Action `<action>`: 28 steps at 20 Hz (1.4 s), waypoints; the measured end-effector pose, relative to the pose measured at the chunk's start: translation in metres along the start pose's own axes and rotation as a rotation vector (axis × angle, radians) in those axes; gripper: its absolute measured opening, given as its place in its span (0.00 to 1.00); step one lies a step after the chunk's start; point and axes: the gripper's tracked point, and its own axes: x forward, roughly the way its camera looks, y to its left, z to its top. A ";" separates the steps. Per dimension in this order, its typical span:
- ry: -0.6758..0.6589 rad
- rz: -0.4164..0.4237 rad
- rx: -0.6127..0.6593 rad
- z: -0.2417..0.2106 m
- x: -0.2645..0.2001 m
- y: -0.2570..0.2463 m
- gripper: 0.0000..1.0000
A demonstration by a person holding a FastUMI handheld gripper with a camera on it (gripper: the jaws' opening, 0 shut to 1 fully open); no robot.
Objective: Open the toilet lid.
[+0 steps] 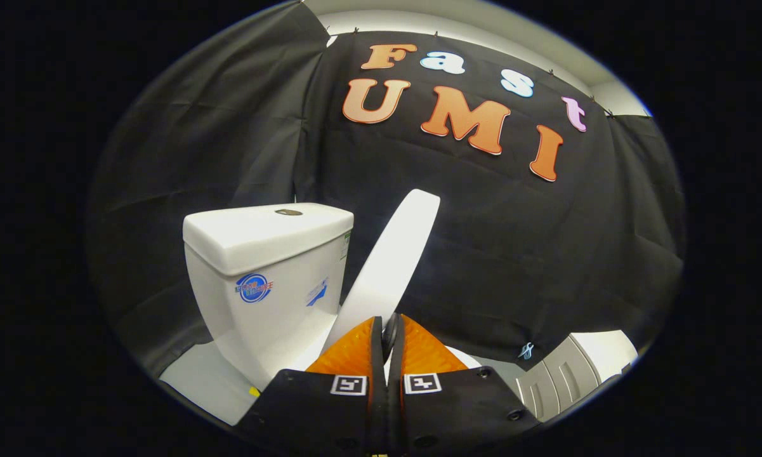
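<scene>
Jaws of the gripper (387,343) clench the edge of the white toilet lid (393,260), which stands raised and tilted, rising beyond the fingers, just beside the cistern (266,266).

The floor (206,381) is a pale, smooth surface, visible at the base of the toilet (266,285). The toilet stands directly on the floor, tank upright, near the black cloth wall (228,127). A small yellow item (254,391) lies on the floor just beside the toilet base; its identity cannot be determined.
</scene>
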 end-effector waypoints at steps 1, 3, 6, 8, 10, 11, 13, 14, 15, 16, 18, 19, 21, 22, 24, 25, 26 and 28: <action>-0.005 0.007 -0.017 0.002 0.001 0.007 0.08; -0.016 0.015 -0.065 0.009 0.002 0.018 0.08; -0.020 0.037 -0.101 0.015 0.006 0.036 0.08; -0.021 0.067 -0.089 0.019 0.008 0.048 0.08; -0.017 0.090 -0.088 0.023 0.009 0.058 0.08; -0.016 0.101 -0.087 0.024 0.010 0.063 0.08; -0.018 0.122 -0.090 0.028 0.013 0.073 0.08; -0.020 0.133 -0.104 0.031 0.013 0.080 0.08; -0.017 0.143 -0.121 0.032 0.014 0.085 0.08; -0.017 0.144 -0.133 0.034 0.014 0.090 0.08; -0.014 0.141 -0.147 0.034 0.015 0.096 0.08; -0.016 0.143 -0.149 0.035 0.017 0.099 0.08; -0.012 0.136 -0.168 0.037 0.020 0.103 0.08; -0.008 0.125 -0.185 0.037 0.019 0.103 0.08; -0.004 0.105 -0.203 0.036 0.019 0.102 0.08; -0.002 0.097 -0.201 0.036 0.019 0.103 0.08; 0.000 0.090 -0.190 0.034 0.019 0.100 0.08; 0.010 0.084 -0.158 0.033 0.021 0.100 0.08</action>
